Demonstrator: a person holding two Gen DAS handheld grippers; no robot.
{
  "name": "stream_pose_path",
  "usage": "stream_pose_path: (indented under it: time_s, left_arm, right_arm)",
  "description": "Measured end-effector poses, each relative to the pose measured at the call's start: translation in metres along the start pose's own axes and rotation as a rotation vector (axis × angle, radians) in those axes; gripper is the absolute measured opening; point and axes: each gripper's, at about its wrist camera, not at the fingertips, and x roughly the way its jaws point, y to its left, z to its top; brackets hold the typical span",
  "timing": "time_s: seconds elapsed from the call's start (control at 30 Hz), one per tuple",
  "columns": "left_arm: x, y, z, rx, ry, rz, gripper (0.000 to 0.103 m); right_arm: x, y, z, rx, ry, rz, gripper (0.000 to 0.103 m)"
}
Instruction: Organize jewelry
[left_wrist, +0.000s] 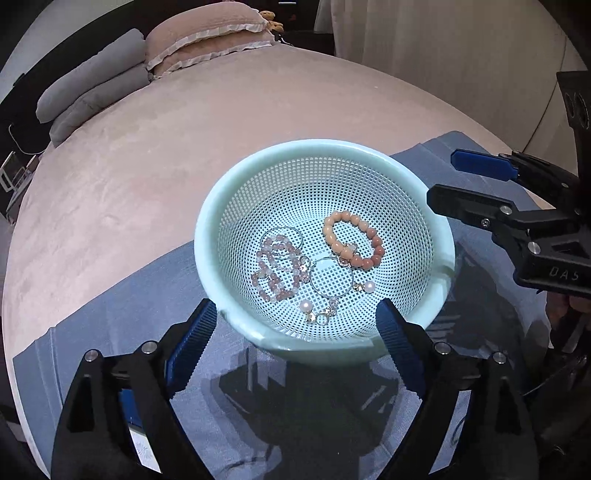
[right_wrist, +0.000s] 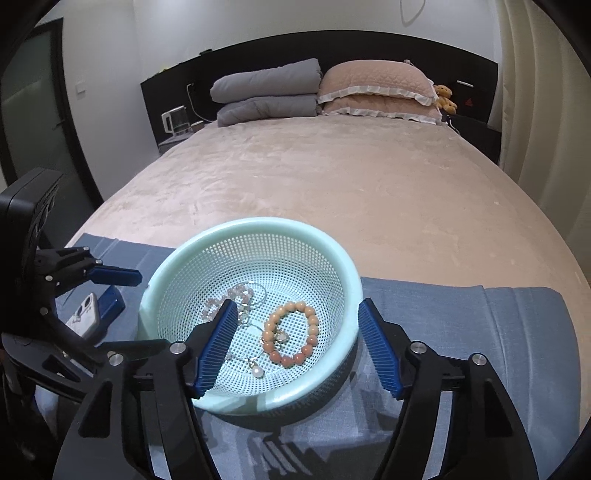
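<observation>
Mint basket (left_wrist: 236, 206) of jewelry (left_wrist: 354, 240) sits ahead of both released grippers (left_wrist: 299, 328)

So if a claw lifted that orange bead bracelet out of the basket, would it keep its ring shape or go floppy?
The orange bead bracelet would probably droop: it looks like separate round beads on a string, so the loop should sag. The smooth beads may slip between flat pads. Pushed instead, it would likely slide across the mesh of the basket rather than roll, since it lies flat.
</observation>
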Motion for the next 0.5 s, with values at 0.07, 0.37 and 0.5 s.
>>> stream_pose_path:
  time_s: [0.07,0.37,0.5]
  left_arm:
    - [-0.007,0.000,-0.004,-0.018,-0.006,0.006,0.092]
    - [-0.023,-0.014,-0.027,-0.089,-0.002,0.065,0.097]
    - [-0.026,-0.020,-0.035,-0.112,-0.023,0.062,0.097]
  right_arm:
    - [-0.010,0.000,-0.002,0.002,-0.013,-0.010,0.084]
    - [-0.044,0.002,-0.021,-0.029,-0.014,-0.032,0.087]
    - [-0.053,0.001,-0.033,-0.033,-0.015,-0.055,0.087]
